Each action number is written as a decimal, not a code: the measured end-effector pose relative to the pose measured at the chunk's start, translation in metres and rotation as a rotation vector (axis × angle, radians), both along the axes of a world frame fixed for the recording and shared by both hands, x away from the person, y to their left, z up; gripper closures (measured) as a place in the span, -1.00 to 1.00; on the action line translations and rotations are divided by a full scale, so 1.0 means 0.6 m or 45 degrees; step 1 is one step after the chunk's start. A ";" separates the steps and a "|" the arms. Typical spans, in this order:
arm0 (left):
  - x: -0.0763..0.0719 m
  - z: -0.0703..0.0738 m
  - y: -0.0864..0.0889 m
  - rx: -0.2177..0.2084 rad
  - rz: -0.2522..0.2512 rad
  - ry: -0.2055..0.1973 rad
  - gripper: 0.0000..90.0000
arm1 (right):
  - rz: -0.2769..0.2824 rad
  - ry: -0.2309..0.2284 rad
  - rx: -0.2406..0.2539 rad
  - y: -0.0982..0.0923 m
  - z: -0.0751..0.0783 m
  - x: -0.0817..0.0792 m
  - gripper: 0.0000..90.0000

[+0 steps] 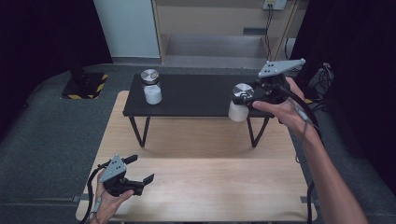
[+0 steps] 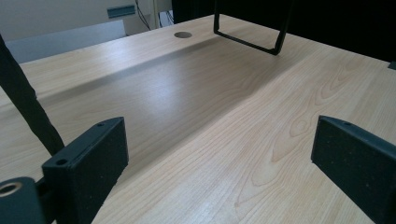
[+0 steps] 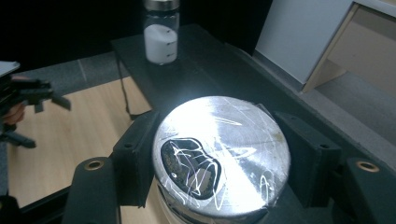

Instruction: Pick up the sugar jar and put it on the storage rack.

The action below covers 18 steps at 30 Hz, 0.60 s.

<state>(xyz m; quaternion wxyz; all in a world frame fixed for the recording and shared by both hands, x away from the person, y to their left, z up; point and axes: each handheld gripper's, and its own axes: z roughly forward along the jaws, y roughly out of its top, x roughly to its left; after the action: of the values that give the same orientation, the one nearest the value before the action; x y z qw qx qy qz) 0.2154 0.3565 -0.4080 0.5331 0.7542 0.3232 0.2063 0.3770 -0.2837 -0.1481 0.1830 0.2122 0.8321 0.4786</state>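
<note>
My right gripper (image 1: 246, 99) is shut on a glass jar (image 1: 240, 103) with a shiny metal lid (image 3: 222, 156) and white powder inside; it hangs in the air at the front right edge of the black shelf (image 1: 196, 95). Both black pads (image 3: 137, 156) press the lid's sides. A second jar (image 1: 152, 87) of the same kind, seen upright as the second jar (image 3: 161, 30), stands on the shelf's left end. My left gripper (image 1: 140, 170) rests open near the wooden table's (image 1: 201, 182) front left corner, its jaws wide apart over bare wood with nothing between them.
The black shelf stands on thin metal legs (image 1: 140, 130) on the far half of the wooden table. A round hole (image 2: 182, 34) is in the tabletop by a shelf leg (image 2: 275, 44). Grey carpet surrounds the table; a cabinet stands behind it.
</note>
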 end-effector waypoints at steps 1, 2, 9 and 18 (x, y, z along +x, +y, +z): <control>0.000 0.000 0.001 -0.001 0.002 0.001 -0.94 | -0.011 -0.002 -0.001 0.002 0.002 0.006 -0.23; -0.001 0.000 0.001 -0.001 0.004 0.002 -0.94 | -0.025 -0.003 -0.005 0.005 0.004 0.012 -0.23; -0.001 -0.001 0.002 -0.003 0.006 0.007 -0.94 | -0.145 -0.003 -0.023 0.024 0.015 0.051 -0.23; -0.001 -0.002 0.004 -0.009 0.007 0.008 -0.93 | -0.269 0.008 -0.013 0.046 -0.003 0.096 -0.23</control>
<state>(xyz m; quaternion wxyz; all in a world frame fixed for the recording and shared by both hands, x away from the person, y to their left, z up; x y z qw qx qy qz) 0.2147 0.3589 -0.4090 0.5342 0.7520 0.3279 0.2041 0.4343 -0.2561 -0.1497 0.2308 0.2993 0.8081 0.4519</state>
